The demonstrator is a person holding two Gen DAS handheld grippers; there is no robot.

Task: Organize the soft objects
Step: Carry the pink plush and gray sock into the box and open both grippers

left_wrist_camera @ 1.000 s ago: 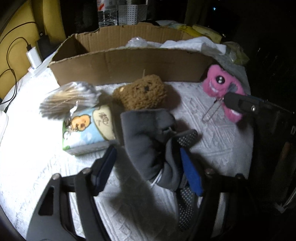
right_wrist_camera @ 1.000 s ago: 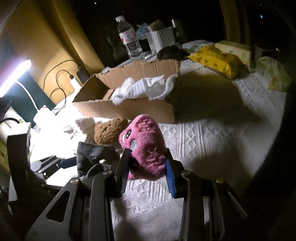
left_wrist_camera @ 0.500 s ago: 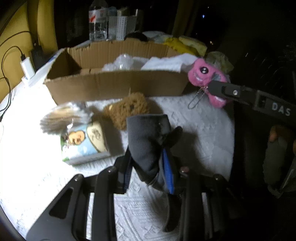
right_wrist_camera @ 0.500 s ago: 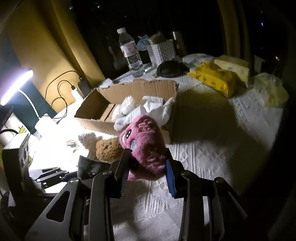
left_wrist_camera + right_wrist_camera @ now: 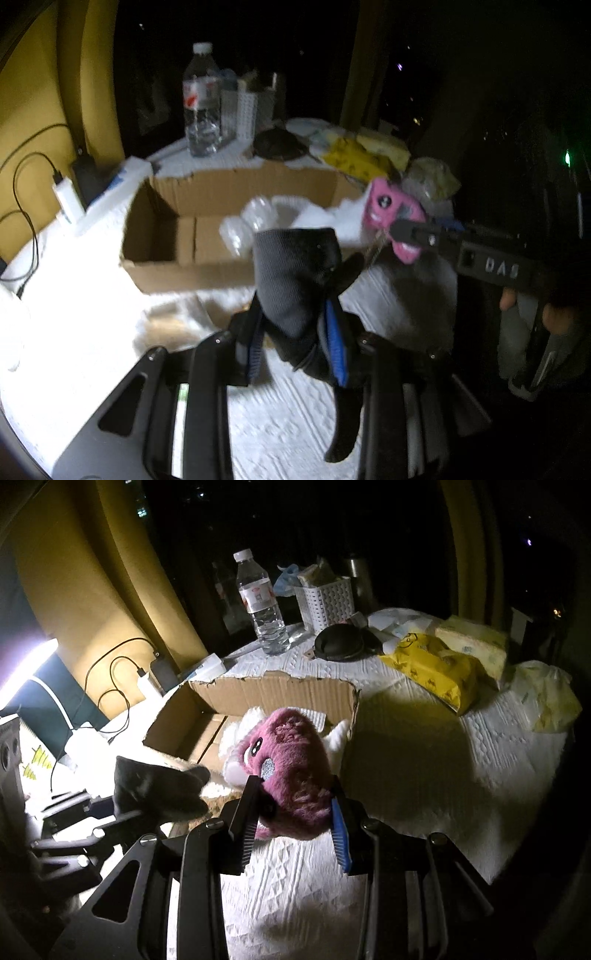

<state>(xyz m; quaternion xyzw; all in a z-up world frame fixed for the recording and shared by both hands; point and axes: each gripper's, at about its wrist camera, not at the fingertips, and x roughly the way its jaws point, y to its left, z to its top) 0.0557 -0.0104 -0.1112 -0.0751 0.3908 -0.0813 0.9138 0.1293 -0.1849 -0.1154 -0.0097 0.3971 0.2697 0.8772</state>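
Grey sock [image 5: 295, 280] now lifted clear off white tablecloth [image 5: 295, 424], pinched in left gripper [image 5: 295, 332], hanging in front of cardboard box [image 5: 184, 273]. Half sec ago was lower, brown plush in view, now mostly hidden. Pink plush [image 5: 291, 764] clamped in right gripper [image 5: 295, 823], raised up at box's near right corner, closer than before.

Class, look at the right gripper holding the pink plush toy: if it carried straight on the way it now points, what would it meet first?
Probably the white cloth inside the cardboard box: the right gripper, shut on the pink plush toy, points over the box's open near side. Depth is unclear.
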